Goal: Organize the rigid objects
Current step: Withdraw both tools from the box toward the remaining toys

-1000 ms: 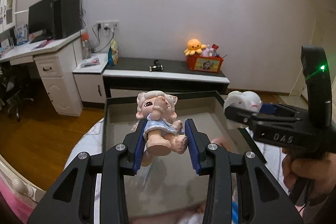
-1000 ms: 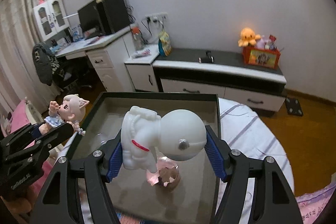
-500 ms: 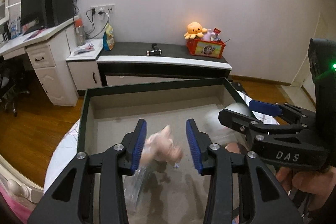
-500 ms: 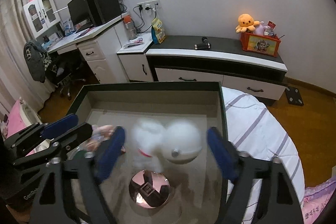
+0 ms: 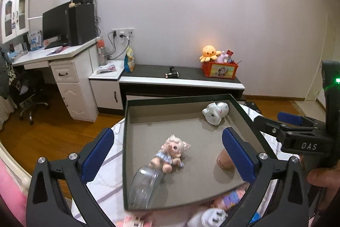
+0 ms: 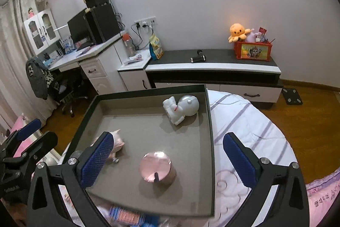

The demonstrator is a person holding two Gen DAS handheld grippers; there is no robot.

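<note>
A dark-rimmed box (image 5: 127, 120) (image 6: 209, 120) with a grey floor sits on the bed. Inside it a pig doll (image 5: 170, 151) (image 6: 116, 140) lies on its side near the middle-left. A white astronaut figure (image 5: 214, 113) (image 6: 181, 107) lies in the far right corner. A clear glass jar (image 5: 144, 186) lies by the doll, and a pink round tin (image 6: 157, 168) (image 5: 224, 160) stands near the front. My left gripper (image 5: 167, 161) is open and empty above the box. My right gripper (image 6: 167, 161) is open and empty above the box's front right.
The box rests on a white, purple-striped bed cover (image 6: 244, 120). Small loose items (image 5: 212, 214) lie at the box's near edge. A low black-and-white cabinet (image 6: 212, 69) and a white desk (image 5: 63, 69) stand by the far wall, over wood floor (image 5: 42, 133).
Both grippers opened. The pig doll dropped from the left gripper and the astronaut from the right one; both now lie in the box. Both grippers drew back.
</note>
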